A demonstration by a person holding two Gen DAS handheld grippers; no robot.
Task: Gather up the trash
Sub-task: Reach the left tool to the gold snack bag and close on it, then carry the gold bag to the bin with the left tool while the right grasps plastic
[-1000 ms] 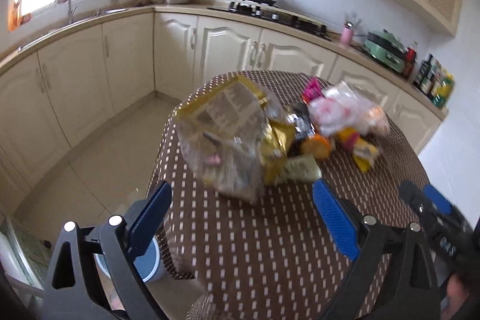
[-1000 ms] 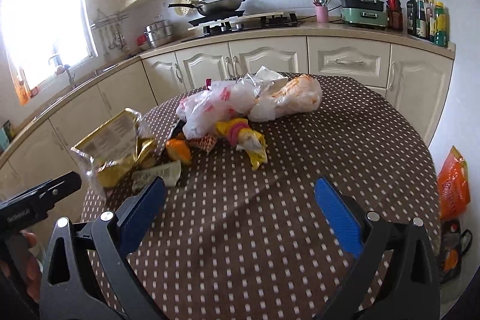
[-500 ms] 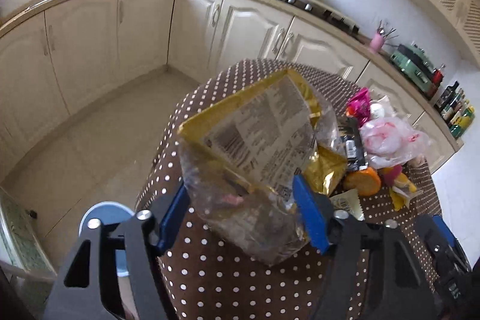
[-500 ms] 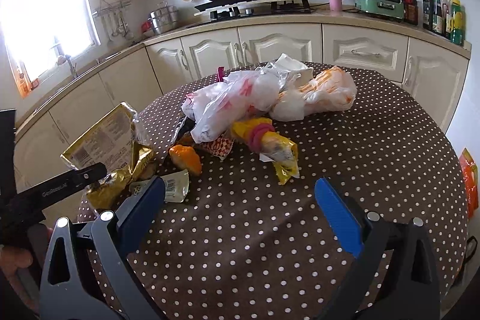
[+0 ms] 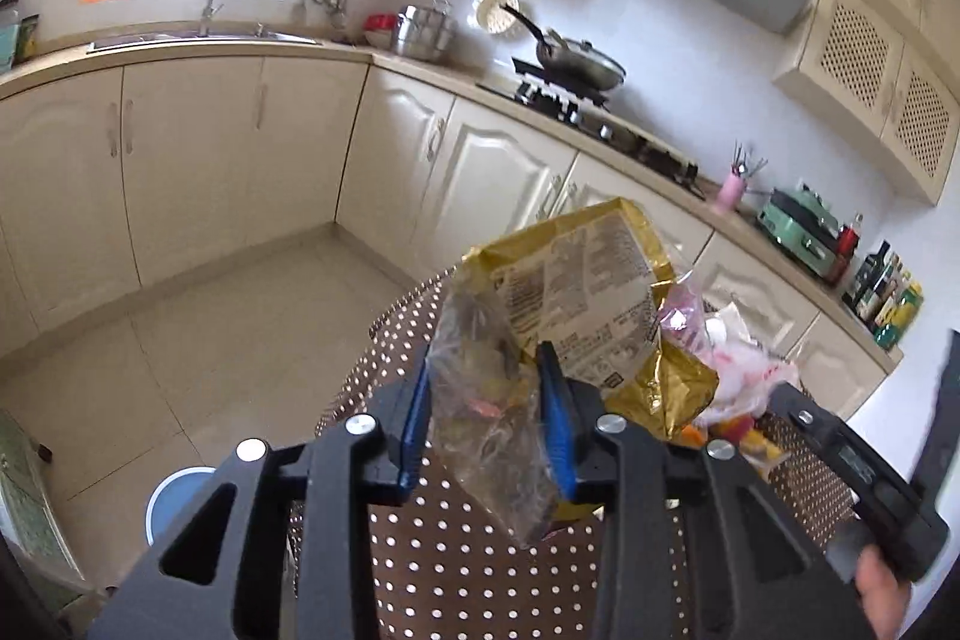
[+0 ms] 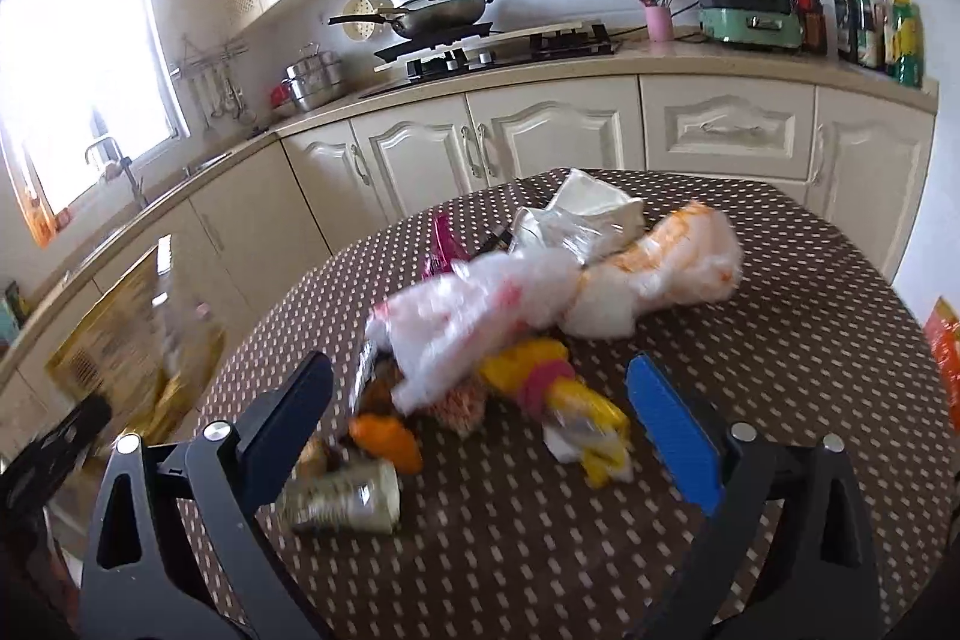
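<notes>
My left gripper (image 5: 486,370) is closing, and its blue pads press the clear lower part of a gold snack bag (image 5: 582,280), which hangs just above the table's left edge. The same bag (image 6: 114,340) shows blurred at the left of the right wrist view. My right gripper (image 6: 477,364) stands wide, its jaws starting to close, touching nothing. A yellow and pink wrapper (image 6: 558,388) lies on the cloth ahead, in line with the gap. Around it lie a white plastic bag (image 6: 474,316), an orange-printed bag (image 6: 678,262), an orange scrap (image 6: 384,439) and a crumpled silver wrapper (image 6: 348,496).
The round table (image 6: 780,340) has a brown dotted cloth. A blue bin (image 5: 174,496) stands on the floor left of the table. Cream cabinets and a counter with a stove (image 6: 492,46) curve behind. An orange bag (image 6: 945,340) sits on the floor at the right.
The left gripper's jaws closed from wide onto the gold snack bag, which rose off the table and turned. The right gripper moved forward up to the trash pile.
</notes>
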